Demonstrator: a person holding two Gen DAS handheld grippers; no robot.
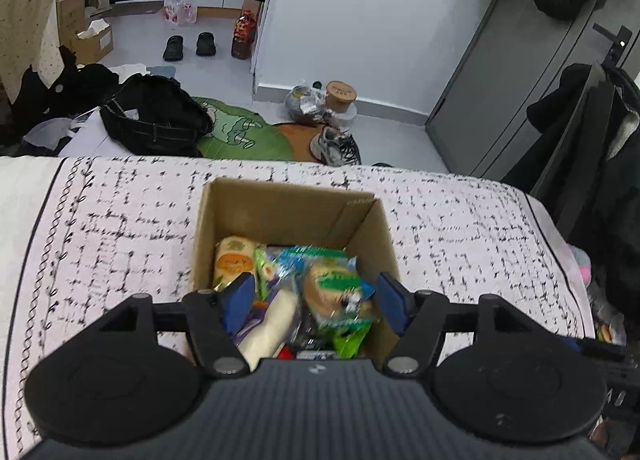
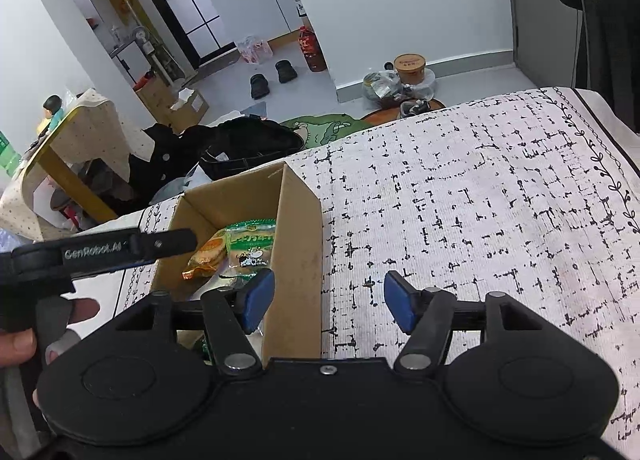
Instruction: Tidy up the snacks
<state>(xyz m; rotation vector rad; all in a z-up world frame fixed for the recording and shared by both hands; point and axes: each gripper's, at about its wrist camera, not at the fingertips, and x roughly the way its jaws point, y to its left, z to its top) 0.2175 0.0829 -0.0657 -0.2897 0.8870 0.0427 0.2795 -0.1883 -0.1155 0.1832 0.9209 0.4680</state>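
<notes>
- Left gripper (image 1: 316, 300): released, jaws apart above the snacks (image 1: 320, 284), gripping nothing.
- Right gripper (image 2: 329, 298): released, jaws straddling the right wall of the box (image 2: 300, 244), pads clear of it.
- Snacks: packets piled inside the open cardboard box.
- Box: standing on the patterned surface (image 2: 480, 199).
- Floor beyond: shoes (image 1: 335, 144), black bag (image 1: 154, 115).

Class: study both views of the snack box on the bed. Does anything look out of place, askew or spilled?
Nothing is spilled. The snacks all lie inside the box, heaped loosely rather than in rows. The box stands upright on the bedspread, where no packet lies loose.
</notes>
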